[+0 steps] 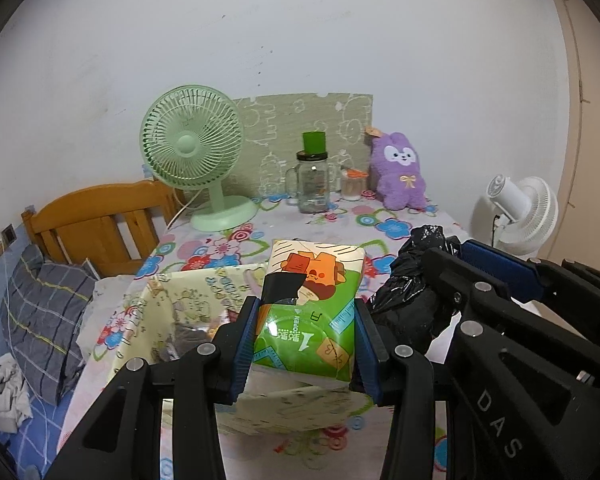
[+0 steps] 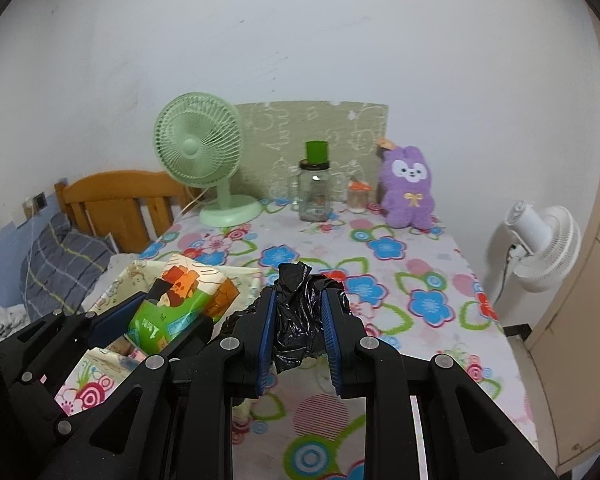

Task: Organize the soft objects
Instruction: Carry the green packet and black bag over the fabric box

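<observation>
1. Two grippers show; the left gripper (image 1: 305, 344) is clamped on one soft tissue pack (image 1: 312, 304), green and orange with a cartoon on it; its blue pads press both sides of the pack.
2. The right gripper (image 2: 298, 336) is squeezed tight on one crumpled black plastic bag (image 2: 300, 312), held up above the surface (image 2: 400, 280) with its flowery cloth.
3. The pack is held over one pale yellow storage box (image 1: 172, 300), which sits at the near left edge of the surface; something dark lies inside it, too blurry to tell.
4. The middle and right of the surface are bare cloth.
5. At the far edge, by the wall, stand one green fan (image 1: 194, 152), one glass jar (image 1: 312, 184) with a green cup on top, one small cup (image 1: 352, 186) and one purple plush bunny (image 1: 400, 170).
6. One white fan (image 2: 540, 248) stands off the right edge; one wooden bed (image 1: 96, 224) lies to the left.
</observation>
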